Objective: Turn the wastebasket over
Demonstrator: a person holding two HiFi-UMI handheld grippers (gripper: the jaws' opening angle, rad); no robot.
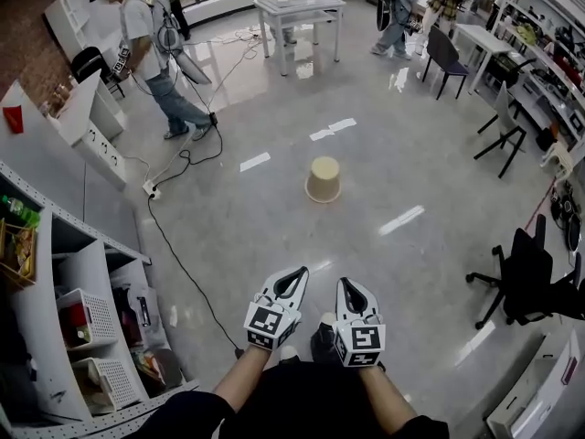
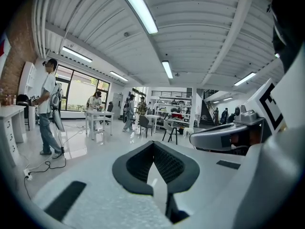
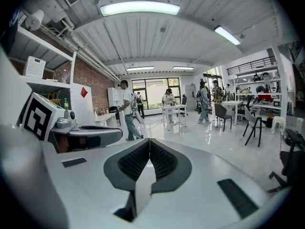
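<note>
**Wastebasket at mid-floor, both tools clenched**

Beige wastebasket (image 1: 323, 179) stands wider end down at frame centre. Glossy floor (image 1: 274, 218) lies between it and the left tool (image 1: 294, 276) and right tool (image 1: 348, 287), both clenched pad to pad. Power strip (image 1: 152, 190) lies left, office chair (image 1: 526, 277) right.

We note a glossy grey floor (image 1: 274, 208) crossed by a black cable (image 1: 189, 157), white shelving (image 1: 64, 273) along the left, a white table (image 1: 300, 7) at the far end, a black office chair (image 1: 526, 277) to the right, a brick wall (image 3: 90, 78), tall windows (image 3: 152, 88), and strip lights (image 3: 139, 7) on a ribbed ceiling (image 3: 143, 37).
</note>
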